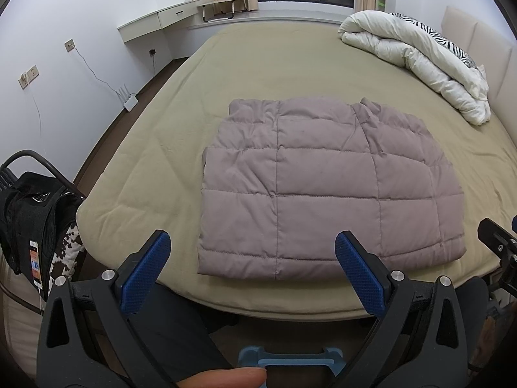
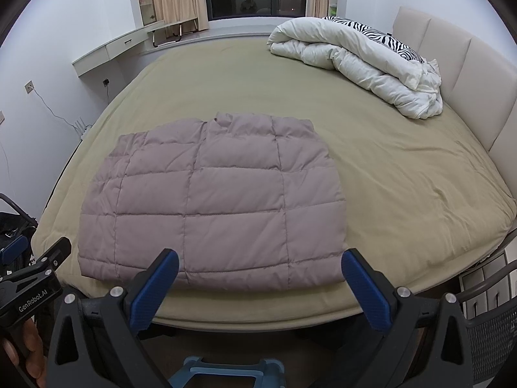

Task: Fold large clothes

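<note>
Left wrist view: left gripper (image 1: 252,255) gaped wide, held nothing, hung off near edge of bed (image 1: 155,135). Jacket (image 1: 323,187) lay flat, folded into block, just ahead near that edge, apart from fingers. Advice: fold looks near done; if another fold is wanted, pinch near hem corners, both layers together.

Right wrist view: right gripper (image 2: 260,271) likewise spread wide, empty. Jacket (image 2: 213,200) ahead, slightly left; left gripper (image 2: 35,268) at its left corner. Duvet (image 2: 355,61) well apart, far corner by headboard.

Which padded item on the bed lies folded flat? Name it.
The mauve quilted jacket near the bed's front edge lies flat in a neat rectangle. The white duvet by the headboard is bunched in a heap.
</note>
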